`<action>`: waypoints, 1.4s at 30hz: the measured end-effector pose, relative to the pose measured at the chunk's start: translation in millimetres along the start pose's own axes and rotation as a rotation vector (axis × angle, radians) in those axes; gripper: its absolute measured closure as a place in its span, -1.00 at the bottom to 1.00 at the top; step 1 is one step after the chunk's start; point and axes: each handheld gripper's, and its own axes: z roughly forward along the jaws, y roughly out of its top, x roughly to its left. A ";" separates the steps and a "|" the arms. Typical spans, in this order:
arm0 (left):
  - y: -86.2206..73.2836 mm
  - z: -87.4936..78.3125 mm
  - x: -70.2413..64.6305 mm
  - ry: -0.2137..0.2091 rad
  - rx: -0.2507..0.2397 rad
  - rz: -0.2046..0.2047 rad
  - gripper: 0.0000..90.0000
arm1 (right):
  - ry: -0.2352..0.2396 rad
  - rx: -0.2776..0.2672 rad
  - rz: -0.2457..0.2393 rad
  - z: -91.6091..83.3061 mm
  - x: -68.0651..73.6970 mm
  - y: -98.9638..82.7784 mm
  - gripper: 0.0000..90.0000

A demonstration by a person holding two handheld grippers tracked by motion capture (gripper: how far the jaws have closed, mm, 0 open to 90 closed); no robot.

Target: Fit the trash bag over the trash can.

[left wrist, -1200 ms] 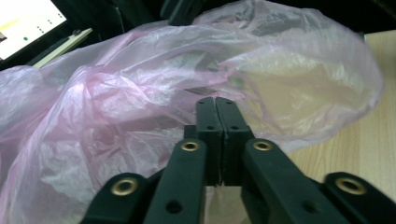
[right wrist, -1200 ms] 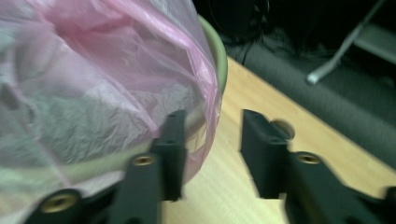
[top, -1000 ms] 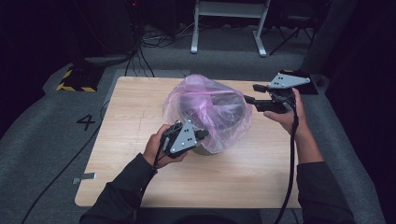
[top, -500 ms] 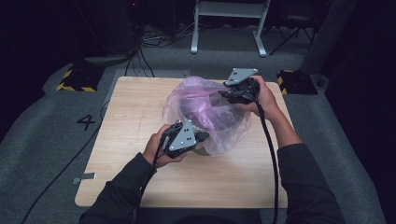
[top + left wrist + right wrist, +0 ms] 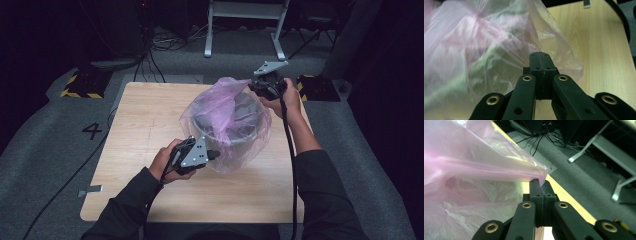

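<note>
Pink film of the plastic bag (image 5: pixel 225 107) is clamped in both tools: my right hand-held gripper (image 5: pixel 539 182) has just closed on its far top corner, and my left hand-held gripper (image 5: pixel 539 56) is shut on its near side. Inside the bag stands a grey bucket (image 5: pixel 240 132). Bare table (image 5: pixel 145 120) lies left of the bag.

The right gripper (image 5: pixel 252 86) has swung in from beyond the table's right edge, crossed to the pink bag (image 5: pixel 225 125) and pulled back toward the far right corner, its jaws just closing on a pinch of film. The bag's far edge, earlier bunched over the bucket (image 5: pixel 235 125), now stretches up to a point, baring the bucket's rim.
</note>
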 end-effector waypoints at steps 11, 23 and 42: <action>-25.0 -3.6 2.1 -0.025 0.061 -0.036 1.00 | -0.006 0.049 0.110 24.9 -27.0 -16.8 1.00; -42.3 7.2 -10.3 -0.058 0.109 -0.046 1.00 | 0.093 0.087 0.170 53.6 -21.9 -45.2 1.00; -14.2 -57.2 40.0 0.195 -0.195 -0.253 -0.44 | 0.034 0.004 0.129 23.2 -23.8 -34.7 0.95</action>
